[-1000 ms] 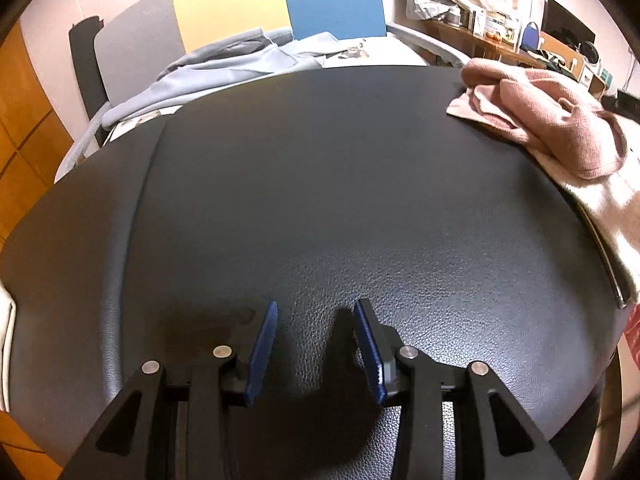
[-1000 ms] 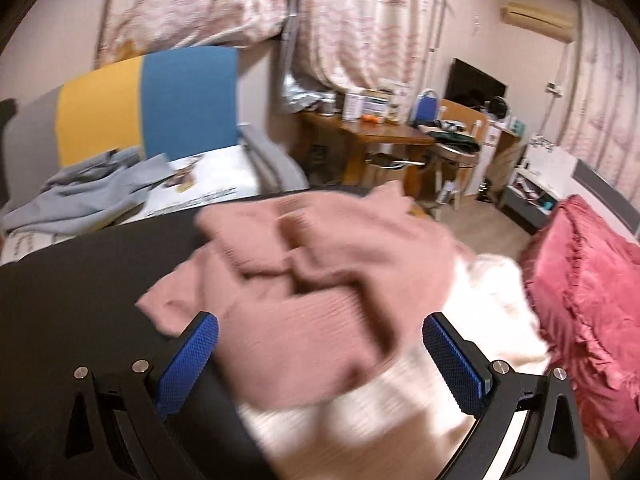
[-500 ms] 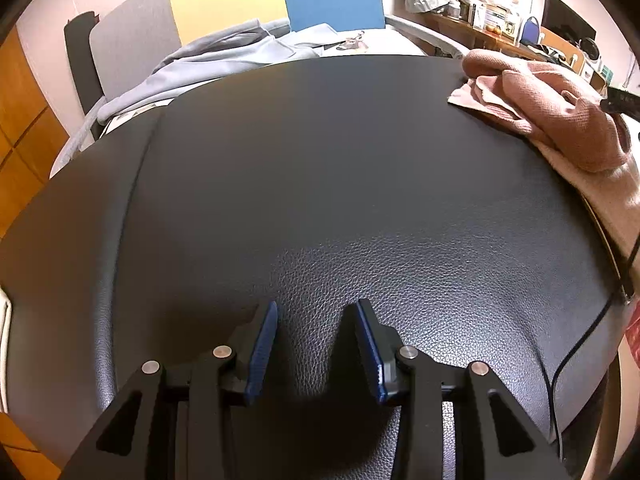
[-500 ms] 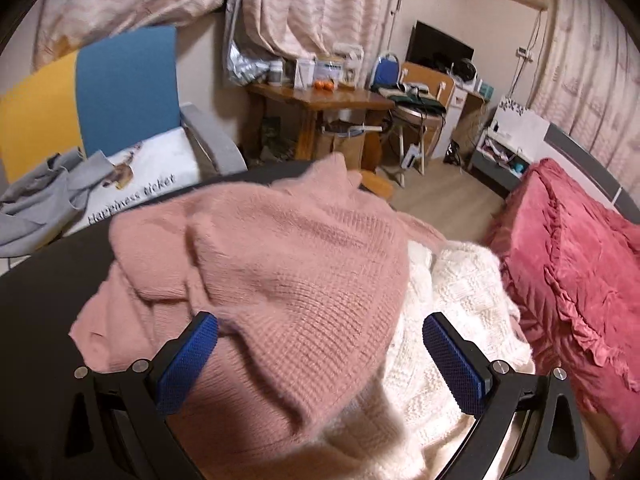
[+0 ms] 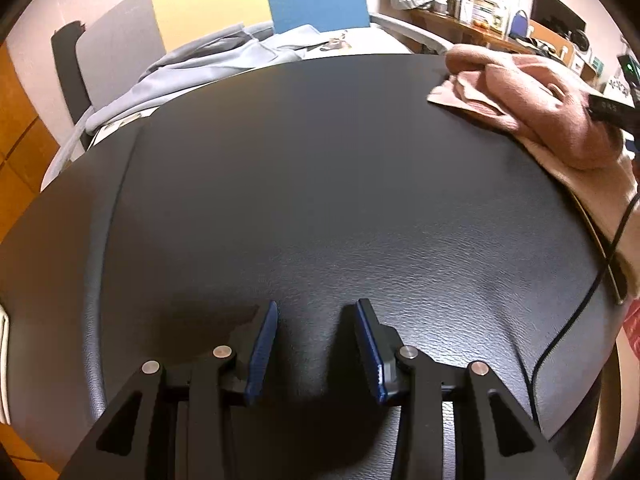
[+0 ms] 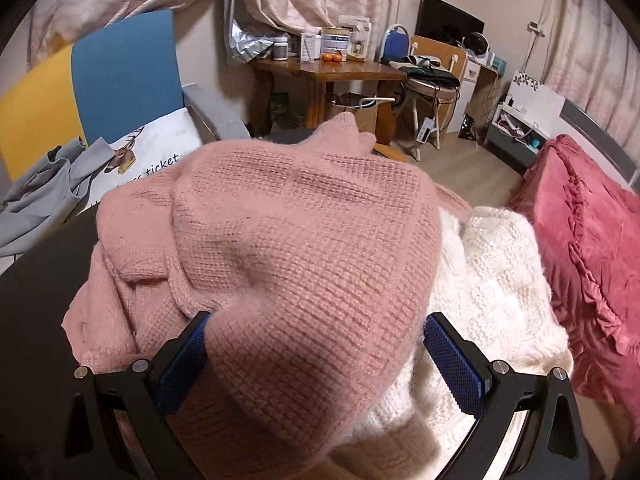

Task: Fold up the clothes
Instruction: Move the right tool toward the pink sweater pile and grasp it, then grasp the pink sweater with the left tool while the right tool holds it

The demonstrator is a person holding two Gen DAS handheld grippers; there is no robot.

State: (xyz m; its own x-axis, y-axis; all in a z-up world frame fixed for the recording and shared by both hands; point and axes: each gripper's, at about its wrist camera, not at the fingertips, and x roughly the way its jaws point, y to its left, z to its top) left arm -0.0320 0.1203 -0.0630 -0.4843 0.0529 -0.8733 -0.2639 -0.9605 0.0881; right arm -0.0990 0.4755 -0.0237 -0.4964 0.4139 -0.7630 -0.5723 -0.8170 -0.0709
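Observation:
A crumpled pink knit sweater (image 6: 304,248) lies bunched at the right edge of the black leather table (image 5: 320,184); it also shows in the left wrist view (image 5: 532,104). A white cable-knit garment (image 6: 492,276) lies under and beside it. My right gripper (image 6: 316,360) is wide open, its blue pads on either side of a raised fold of the pink sweater, the left pad touching the knit. My left gripper (image 5: 316,344) is partly open and empty, low over bare table, far from the clothes.
A grey garment (image 5: 208,68) lies on the chair (image 5: 256,4) with a yellow and blue back behind the table. A black cable (image 5: 580,296) hangs over the table's right edge. A wooden desk (image 6: 332,72) and a red bedspread (image 6: 592,248) stand beyond.
My right gripper has moved forward and down onto the pink sweater, so the fold now sits between its open fingers. The left gripper has barely moved.

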